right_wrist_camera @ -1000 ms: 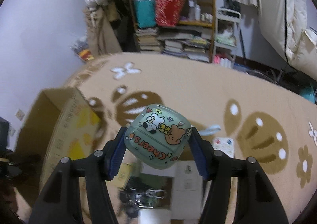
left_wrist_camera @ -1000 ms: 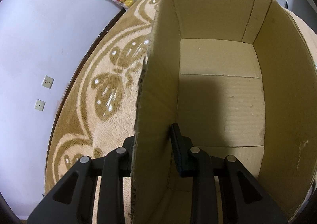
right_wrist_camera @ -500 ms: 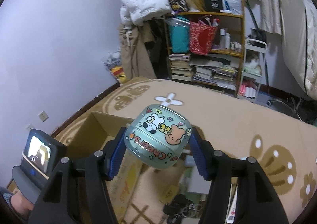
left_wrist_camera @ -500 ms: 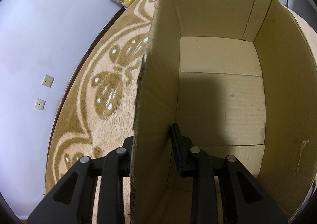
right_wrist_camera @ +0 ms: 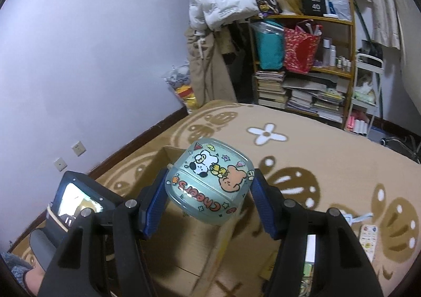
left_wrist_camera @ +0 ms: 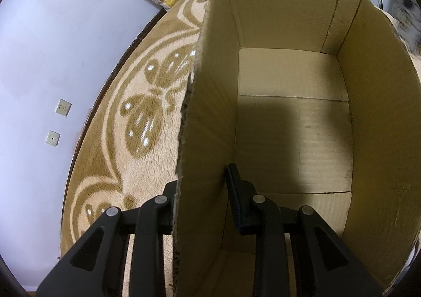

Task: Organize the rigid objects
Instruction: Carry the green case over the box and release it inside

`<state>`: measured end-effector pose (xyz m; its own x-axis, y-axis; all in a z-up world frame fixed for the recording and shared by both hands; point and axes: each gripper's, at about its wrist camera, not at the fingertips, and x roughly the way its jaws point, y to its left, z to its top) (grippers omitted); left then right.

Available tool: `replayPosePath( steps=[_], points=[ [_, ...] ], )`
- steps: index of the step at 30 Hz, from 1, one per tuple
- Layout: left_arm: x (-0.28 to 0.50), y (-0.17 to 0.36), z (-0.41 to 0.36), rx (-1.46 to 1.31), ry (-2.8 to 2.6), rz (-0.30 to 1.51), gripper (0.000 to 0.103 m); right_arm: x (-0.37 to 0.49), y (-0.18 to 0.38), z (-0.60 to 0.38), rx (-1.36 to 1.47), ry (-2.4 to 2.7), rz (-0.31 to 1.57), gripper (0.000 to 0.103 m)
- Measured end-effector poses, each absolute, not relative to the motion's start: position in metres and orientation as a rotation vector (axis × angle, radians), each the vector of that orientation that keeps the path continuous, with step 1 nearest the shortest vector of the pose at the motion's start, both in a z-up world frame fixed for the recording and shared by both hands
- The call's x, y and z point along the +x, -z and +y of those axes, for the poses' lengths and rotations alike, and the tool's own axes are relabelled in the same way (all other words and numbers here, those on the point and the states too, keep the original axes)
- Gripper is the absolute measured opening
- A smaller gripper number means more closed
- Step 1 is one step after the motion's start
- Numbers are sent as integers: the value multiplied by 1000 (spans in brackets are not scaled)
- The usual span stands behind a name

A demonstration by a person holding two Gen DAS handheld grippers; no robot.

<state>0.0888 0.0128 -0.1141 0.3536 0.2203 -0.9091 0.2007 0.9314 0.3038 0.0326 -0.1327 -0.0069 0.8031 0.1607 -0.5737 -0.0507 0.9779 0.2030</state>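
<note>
Left gripper (left_wrist_camera: 202,191) clamps 1 wall of the cardboard box (left_wrist_camera: 373,118); right gripper (right_wrist_camera: 208,202) grasps a green cartoon container (right_wrist_camera: 210,181) above the box.

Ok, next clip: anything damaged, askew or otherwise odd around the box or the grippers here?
Only small things. The cardboard box has a ragged, frayed top edge on the wall that the left gripper is clamped on. The teal cartoon container sits tilted in the right gripper, its "Cheers" lettering upside down. Nothing is spilled.
</note>
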Motion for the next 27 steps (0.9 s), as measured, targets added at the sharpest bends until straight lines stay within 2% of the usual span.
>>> replayPosePath(
  steps=[11,27],
  points=[
    [89,115,11,399,-12,1220,27,43,42,-125,171,-140,725,66],
    [88,115,11,397,-14,1218,27,43,53,-121,138,-126,758,66]
  ],
)
